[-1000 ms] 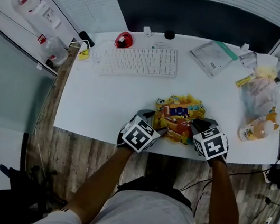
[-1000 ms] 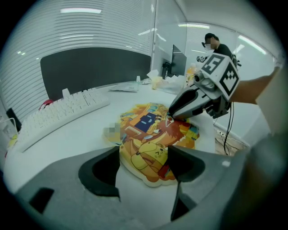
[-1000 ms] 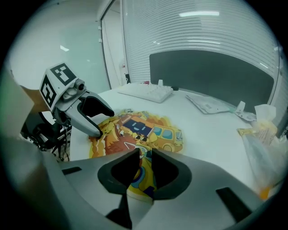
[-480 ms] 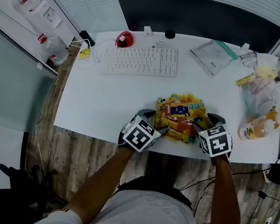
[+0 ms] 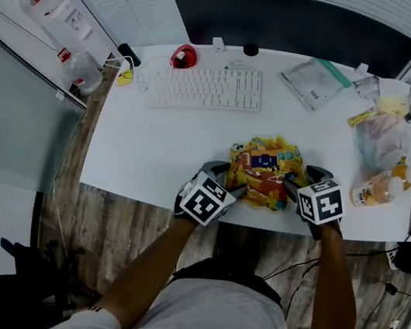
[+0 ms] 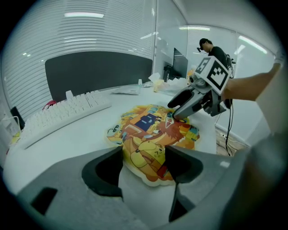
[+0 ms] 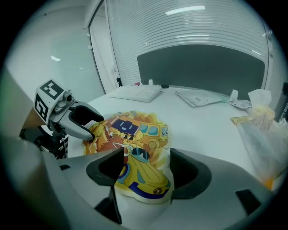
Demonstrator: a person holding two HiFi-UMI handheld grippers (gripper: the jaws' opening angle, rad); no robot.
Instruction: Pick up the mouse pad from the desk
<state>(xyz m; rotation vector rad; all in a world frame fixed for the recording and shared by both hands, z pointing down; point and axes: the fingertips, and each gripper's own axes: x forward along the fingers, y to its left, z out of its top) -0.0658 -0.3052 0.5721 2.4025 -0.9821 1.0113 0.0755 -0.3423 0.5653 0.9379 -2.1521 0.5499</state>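
Mouse pad (image 5: pixel 263 171): colourful cartoon print, lying on the white counter (image 5: pixel 153 150) near its front edge, between the two grippers; not lifted.
Left gripper (image 5: pixel 232 182): at the pad's left near corner. Its fingers (image 6: pixel 105 168) stand apart, having just narrowed a little; the pad's edge lies between them, unpinched.
Right gripper (image 5: pixel 301 178): at the pad's right edge. Its fingers (image 7: pixel 186 173) have just swung wide from a much narrower set; the pad's rim lies between them, released.
Change: in the head view the right gripper sits slightly further right than a second ago; the pad keeps its place.
Meaning: the right-hand hold appears to have been let go, so a fresh pinch on the thin edge is probably needed.
Keyboard (image 5: pixel 207 88): further back, well apart.
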